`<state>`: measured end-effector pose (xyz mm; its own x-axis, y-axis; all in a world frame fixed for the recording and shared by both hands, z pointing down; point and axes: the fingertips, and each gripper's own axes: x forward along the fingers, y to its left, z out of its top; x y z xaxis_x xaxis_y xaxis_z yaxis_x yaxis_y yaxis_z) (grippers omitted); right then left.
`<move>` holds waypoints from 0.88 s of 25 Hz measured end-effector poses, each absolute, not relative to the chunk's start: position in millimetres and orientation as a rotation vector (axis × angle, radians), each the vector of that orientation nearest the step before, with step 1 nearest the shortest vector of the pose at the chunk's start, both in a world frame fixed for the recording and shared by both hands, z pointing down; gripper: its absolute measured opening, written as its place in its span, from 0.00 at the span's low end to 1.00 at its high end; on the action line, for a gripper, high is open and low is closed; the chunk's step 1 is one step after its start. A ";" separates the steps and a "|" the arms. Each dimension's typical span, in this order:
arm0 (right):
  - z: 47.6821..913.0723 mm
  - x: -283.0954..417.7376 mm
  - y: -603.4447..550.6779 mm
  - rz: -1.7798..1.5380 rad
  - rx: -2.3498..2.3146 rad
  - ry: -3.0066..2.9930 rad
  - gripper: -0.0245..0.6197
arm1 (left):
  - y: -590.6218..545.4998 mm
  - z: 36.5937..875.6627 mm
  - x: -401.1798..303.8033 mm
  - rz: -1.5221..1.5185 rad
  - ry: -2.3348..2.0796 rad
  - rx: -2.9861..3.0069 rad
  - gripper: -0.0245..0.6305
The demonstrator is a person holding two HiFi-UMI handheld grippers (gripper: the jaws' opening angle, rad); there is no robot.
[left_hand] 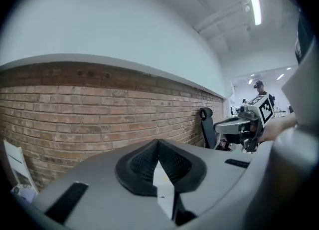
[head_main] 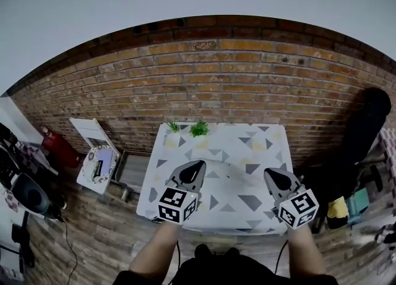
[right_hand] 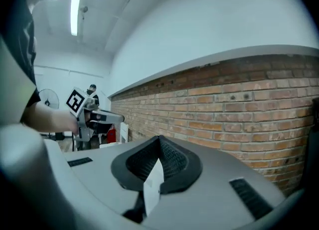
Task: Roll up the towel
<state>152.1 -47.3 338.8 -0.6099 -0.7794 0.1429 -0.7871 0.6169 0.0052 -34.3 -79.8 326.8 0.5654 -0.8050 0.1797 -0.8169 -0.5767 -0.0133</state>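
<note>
- Holding both tools above the near half of the table (head_main: 210,229), you have the left gripper (head_main: 195,167) at the left and the right gripper (head_main: 273,174) at the right. They are well apart, and both are aimed toward the far brick wall (head_main: 204,80).
- Your left gripper's claw is pressed together. In the left gripper view its ribbed black pads (left_hand: 139,161) meet at the tips.
- A thin white sliver shows in the slit behind those tips. You cannot tell whether it is fabric caught there or the pale surface below seen through the gap.
- Your right gripper's claw is pressed together at the tips too, as the right gripper view shows. It has the same kind of white sliver in its slit, and the same doubt applies.
- The only fabric in sight is the patterned cloth (head_main: 229,151), white with grey and yellow triangles. It lies flat across the table beneath both grippers, and you cannot tell whether it is the towel.
- Two small green plants (head_main: 199,129) stand at the cloth's far edge, left of centre.
- Each gripper view catches your other gripper out to the side, with its marker cube (head_main: 178,205) in sight.
- A black chair (head_main: 365,123) stands right of the table, by the wall.
- A white panel (head_main: 93,154) leans at the table's left.
</note>
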 end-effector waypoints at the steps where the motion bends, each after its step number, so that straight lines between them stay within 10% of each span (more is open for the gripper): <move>1: 329.3 150.8 -49.8 0.099 1.359 -2.736 0.06 | -78.9 318.6 -37.3 0.235 -1.422 2.723 0.07; 22: 312.5 133.5 -43.0 0.062 1.485 -2.686 0.06 | -66.9 314.4 -62.4 0.175 -1.444 2.680 0.07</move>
